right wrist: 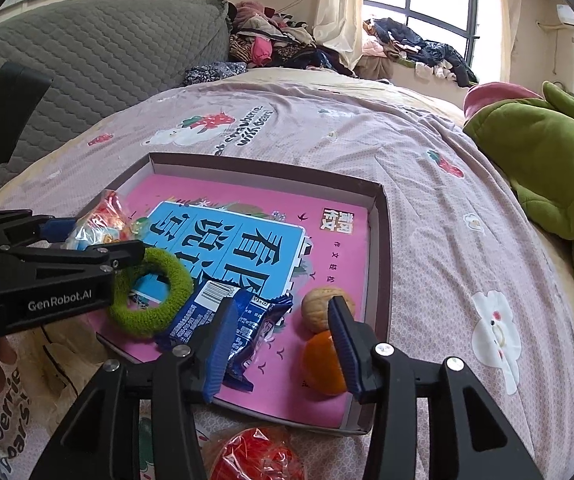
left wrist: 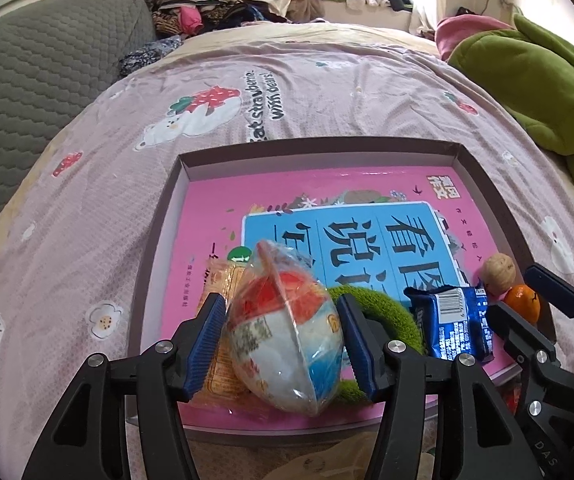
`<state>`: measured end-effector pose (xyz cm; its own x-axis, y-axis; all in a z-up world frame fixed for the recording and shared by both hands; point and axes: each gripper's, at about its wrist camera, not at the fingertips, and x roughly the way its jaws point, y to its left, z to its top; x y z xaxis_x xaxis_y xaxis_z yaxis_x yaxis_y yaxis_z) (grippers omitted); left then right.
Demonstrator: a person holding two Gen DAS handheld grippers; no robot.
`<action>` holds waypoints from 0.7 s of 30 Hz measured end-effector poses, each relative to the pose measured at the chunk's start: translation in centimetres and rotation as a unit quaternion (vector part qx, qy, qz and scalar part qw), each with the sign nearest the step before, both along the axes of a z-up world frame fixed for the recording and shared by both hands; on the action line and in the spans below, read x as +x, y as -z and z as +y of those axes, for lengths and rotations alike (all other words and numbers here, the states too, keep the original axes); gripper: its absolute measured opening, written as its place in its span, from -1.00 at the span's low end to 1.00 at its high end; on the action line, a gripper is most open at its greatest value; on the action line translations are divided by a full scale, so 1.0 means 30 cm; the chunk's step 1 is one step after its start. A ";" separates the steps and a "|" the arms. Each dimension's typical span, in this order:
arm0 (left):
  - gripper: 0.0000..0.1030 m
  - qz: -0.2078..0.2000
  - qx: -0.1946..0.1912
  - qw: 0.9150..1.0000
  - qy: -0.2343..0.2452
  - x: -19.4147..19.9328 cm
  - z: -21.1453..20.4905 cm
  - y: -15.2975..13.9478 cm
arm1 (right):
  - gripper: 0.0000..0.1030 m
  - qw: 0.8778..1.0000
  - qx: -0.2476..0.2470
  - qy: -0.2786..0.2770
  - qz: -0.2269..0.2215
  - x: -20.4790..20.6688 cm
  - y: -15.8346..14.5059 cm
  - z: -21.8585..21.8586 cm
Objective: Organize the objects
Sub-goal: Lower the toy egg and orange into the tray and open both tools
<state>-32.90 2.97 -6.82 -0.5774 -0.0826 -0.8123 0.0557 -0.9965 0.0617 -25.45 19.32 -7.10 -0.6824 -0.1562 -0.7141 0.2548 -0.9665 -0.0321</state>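
A shallow box [left wrist: 319,148] [right wrist: 383,216] lies on the bed with a pink book [left wrist: 215,208] [right wrist: 327,248] in it. My left gripper [left wrist: 283,344] [right wrist: 99,236] is shut on a plastic-wrapped snack packet [left wrist: 287,332] [right wrist: 103,220] just above the book's near left part. A green fuzzy ring [left wrist: 391,312] [right wrist: 151,300], a blue wrapper [left wrist: 455,320] [right wrist: 223,312], a walnut [left wrist: 498,276] [right wrist: 319,308] and an orange [left wrist: 523,304] [right wrist: 321,364] lie on the book. My right gripper [right wrist: 283,344] [left wrist: 535,304] is open and empty above the blue wrapper and the orange.
The bed has a pink printed cover [left wrist: 327,92] [right wrist: 447,184]. A green blanket [left wrist: 539,84] [right wrist: 543,160] lies at the right, a grey headboard cushion [left wrist: 27,64] at the left. A red wrapped item [right wrist: 255,456] lies before the box. Clothes are piled at the back.
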 end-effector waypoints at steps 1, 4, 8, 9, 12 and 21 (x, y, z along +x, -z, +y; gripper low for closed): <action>0.16 0.000 0.000 1.000 -0.002 -0.002 -0.005 -0.003 | -0.10 1.000 0.001 0.000 0.000 0.000 0.000 -0.001; 0.17 0.004 0.000 1.000 -0.005 -0.002 -0.015 -0.015 | -0.09 1.000 -0.001 0.000 0.000 0.000 0.001 -0.001; 0.18 0.009 0.000 1.000 -0.009 -0.002 -0.030 -0.034 | -0.09 1.000 -0.001 0.000 0.001 0.001 -0.002 -0.004; 0.18 0.011 0.000 1.000 -0.012 -0.003 -0.035 -0.039 | -0.09 1.000 -0.001 0.000 0.002 0.001 -0.002 -0.005; 0.18 0.012 0.001 1.000 -0.017 -0.009 -0.054 -0.050 | -0.09 1.000 -0.001 -0.001 0.002 0.002 -0.003 -0.007; 0.18 0.026 0.001 0.999 -0.031 -0.006 -0.103 -0.101 | -0.09 1.000 -0.002 -0.004 0.003 0.005 -0.009 -0.009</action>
<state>-33.06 -0.12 -3.81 -0.6123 -0.1173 -0.7818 0.1200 -0.9913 0.0548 -25.29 19.06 -6.82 -0.6858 -0.1637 -0.7092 0.2614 -0.9648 -0.0301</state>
